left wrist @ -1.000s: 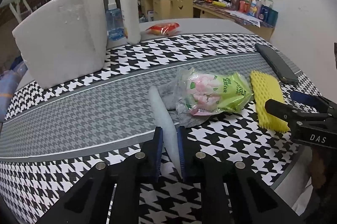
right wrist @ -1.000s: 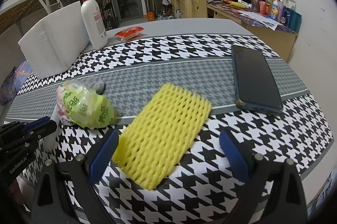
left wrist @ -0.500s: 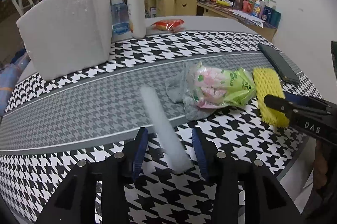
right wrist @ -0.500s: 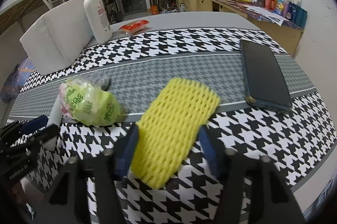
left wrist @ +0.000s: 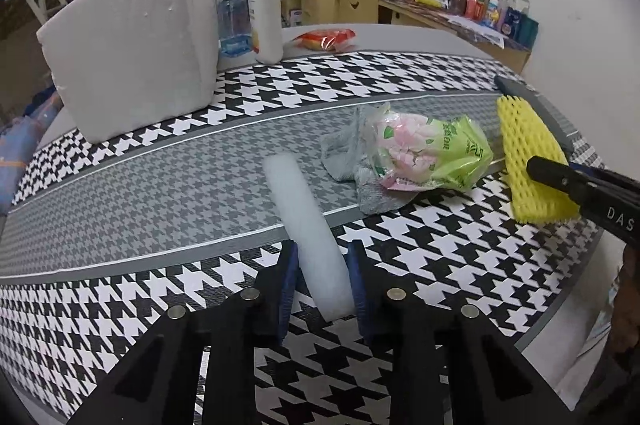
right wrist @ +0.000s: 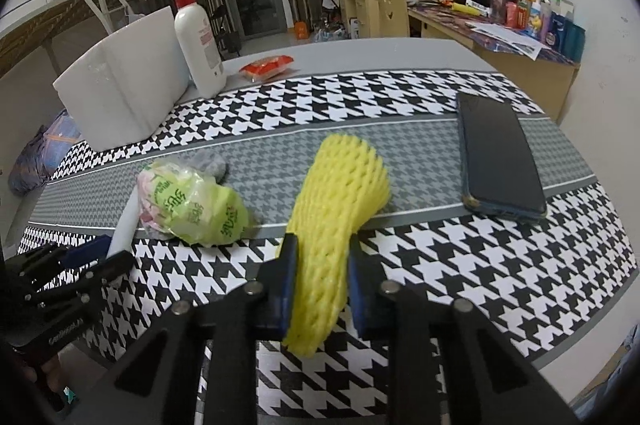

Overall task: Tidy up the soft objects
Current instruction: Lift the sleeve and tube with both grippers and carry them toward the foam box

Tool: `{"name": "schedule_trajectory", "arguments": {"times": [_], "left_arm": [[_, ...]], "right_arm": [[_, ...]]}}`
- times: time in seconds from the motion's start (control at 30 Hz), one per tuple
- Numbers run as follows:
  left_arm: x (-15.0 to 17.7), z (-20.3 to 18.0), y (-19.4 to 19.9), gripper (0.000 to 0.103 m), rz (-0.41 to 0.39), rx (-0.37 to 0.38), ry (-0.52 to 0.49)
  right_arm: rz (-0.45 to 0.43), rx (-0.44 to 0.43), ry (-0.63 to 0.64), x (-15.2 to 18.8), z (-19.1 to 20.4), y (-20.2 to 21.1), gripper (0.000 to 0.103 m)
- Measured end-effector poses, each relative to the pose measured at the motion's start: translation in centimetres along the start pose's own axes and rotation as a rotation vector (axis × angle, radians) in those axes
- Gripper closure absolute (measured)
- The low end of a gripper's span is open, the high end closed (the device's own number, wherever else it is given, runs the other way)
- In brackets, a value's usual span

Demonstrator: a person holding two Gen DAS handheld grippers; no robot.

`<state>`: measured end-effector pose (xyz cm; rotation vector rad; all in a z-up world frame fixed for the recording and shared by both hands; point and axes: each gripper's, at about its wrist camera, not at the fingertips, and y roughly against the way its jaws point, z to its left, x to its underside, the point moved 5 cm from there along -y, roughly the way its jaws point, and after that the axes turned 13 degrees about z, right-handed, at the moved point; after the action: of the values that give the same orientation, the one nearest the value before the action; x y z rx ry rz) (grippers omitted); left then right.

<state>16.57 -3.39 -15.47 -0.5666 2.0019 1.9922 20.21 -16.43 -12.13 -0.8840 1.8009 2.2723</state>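
Nearest the table edge, the left gripper point(left wrist: 322, 279) has just been closing, and its blue pads now bracket the near end of the white foam tube point(left wrist: 306, 233); the right pad touches it, while a sliver of gap seems to remain at the left, so a firm hold is not confirmed. The tube lies flat, angled away over the houndstooth tablecloth point(left wrist: 140, 289), its near end presented to the jaws, evidently for pick-up. Beside it, the right gripper point(right wrist: 322, 283) has also just been closing and now pinches the yellow foam fruit net point(right wrist: 340, 201): the net is visibly squeezed narrow between the pads and bulges wide beyond them, which marks it as soft and springy. Between the two items sits a crumpled green snack bag point(left wrist: 428, 153) on a grey cloth point(left wrist: 344, 161). Further right lies a dark phone point(right wrist: 500, 161). At the far side stand a white foam block point(left wrist: 132, 45) and a lotion pump bottle point(left wrist: 263, 1), probably the gathering point.
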Motion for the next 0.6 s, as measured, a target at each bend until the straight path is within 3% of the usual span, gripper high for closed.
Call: {"name": "schedule_trajectory", "arguments": {"times": [0.2,0.6], "left_arm": [[-0.1,0.1,0.4,0.083,-0.019,0.005,-0.018],[-0.2,0.6,2.2,0.086,-0.081,0.014,-0.068]], "right_arm": [[-0.026,0.010,0.007,-0.1,-0.1,0.7,0.076],[-0.058,0.001,0.009,-0.6,0.2,1.5,0.076]]}}
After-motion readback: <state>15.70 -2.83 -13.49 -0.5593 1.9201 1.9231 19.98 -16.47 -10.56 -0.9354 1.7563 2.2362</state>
